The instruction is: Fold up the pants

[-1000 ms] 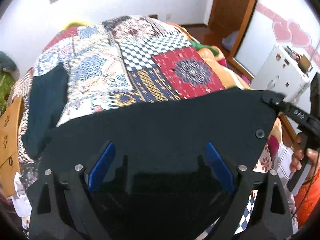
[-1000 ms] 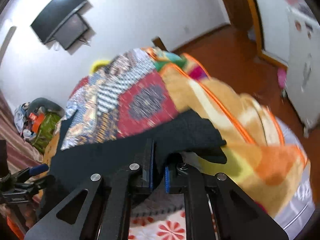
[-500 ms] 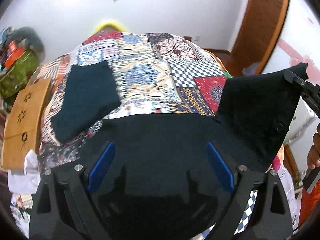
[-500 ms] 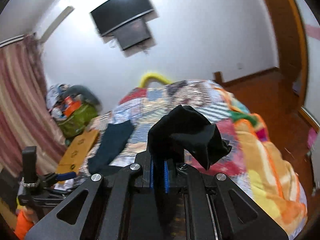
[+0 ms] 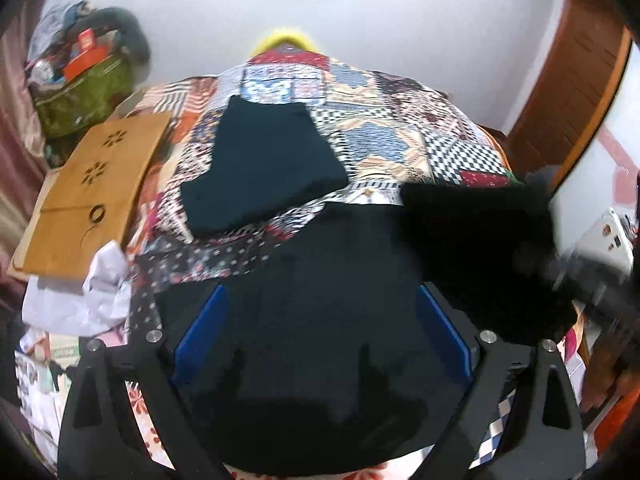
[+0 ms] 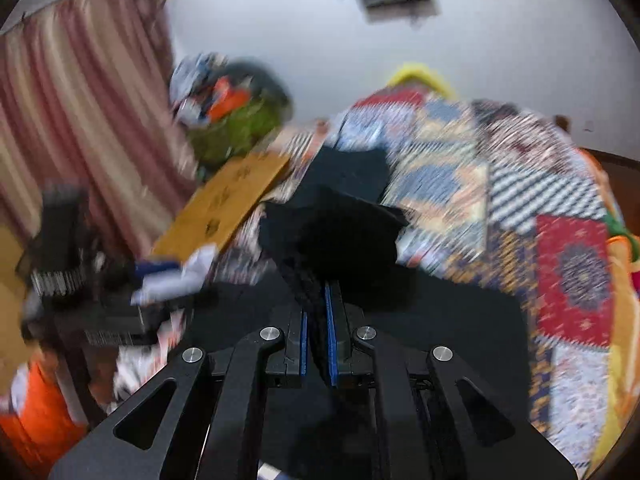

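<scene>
Black pants (image 5: 340, 280) lie across the near end of the patchwork bed (image 5: 400, 128). My left gripper (image 5: 320, 344) is open, its blue pads (image 5: 200, 336) spread wide over the pants, holding nothing. My right gripper (image 6: 316, 340) is shut on a corner of the black pants (image 6: 344, 236) and holds it raised. In the left wrist view that lifted corner (image 5: 480, 248) hangs at the right, over the flat part, and the right gripper shows only as a blur behind it.
A folded dark teal garment (image 5: 260, 168) lies further up the bed, also in the right wrist view (image 6: 348, 172). A wooden board (image 5: 92, 192), white crumpled cloth (image 5: 88, 292) and a green bag (image 5: 84, 96) sit at the left. A door (image 5: 572, 96) is at the right.
My right gripper has swung the held pants corner up and leftward over the rest of the pants. Both views have panned left. The left gripper stays open over the pants.
</scene>
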`<act>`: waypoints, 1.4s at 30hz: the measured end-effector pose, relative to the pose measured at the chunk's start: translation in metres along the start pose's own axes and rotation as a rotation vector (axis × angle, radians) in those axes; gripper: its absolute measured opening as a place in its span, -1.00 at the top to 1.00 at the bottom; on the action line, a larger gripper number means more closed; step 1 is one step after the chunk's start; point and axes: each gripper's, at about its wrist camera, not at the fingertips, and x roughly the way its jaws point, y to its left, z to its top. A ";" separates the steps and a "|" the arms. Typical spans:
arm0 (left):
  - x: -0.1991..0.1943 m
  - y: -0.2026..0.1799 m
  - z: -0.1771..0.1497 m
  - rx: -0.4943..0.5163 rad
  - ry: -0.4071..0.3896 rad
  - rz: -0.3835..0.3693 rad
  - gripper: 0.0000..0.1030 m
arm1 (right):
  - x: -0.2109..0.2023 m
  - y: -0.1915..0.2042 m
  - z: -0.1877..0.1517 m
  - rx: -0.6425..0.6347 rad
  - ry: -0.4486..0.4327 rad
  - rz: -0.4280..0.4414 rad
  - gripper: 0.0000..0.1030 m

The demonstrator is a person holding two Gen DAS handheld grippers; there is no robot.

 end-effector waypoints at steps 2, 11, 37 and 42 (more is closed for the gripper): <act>-0.002 0.008 -0.003 -0.021 0.000 0.009 -0.84 | 0.017 0.006 -0.016 -0.034 0.067 0.015 0.86; 0.002 0.009 -0.004 -0.036 0.008 0.008 -0.84 | 0.032 0.029 -0.049 -0.235 0.225 -0.031 0.37; 0.127 -0.120 0.004 0.394 0.214 0.061 -0.85 | 0.045 -0.111 -0.029 0.000 0.263 -0.153 0.07; 0.112 -0.118 -0.012 0.433 0.156 0.075 -0.85 | 0.032 -0.109 -0.039 -0.015 0.244 -0.168 -0.09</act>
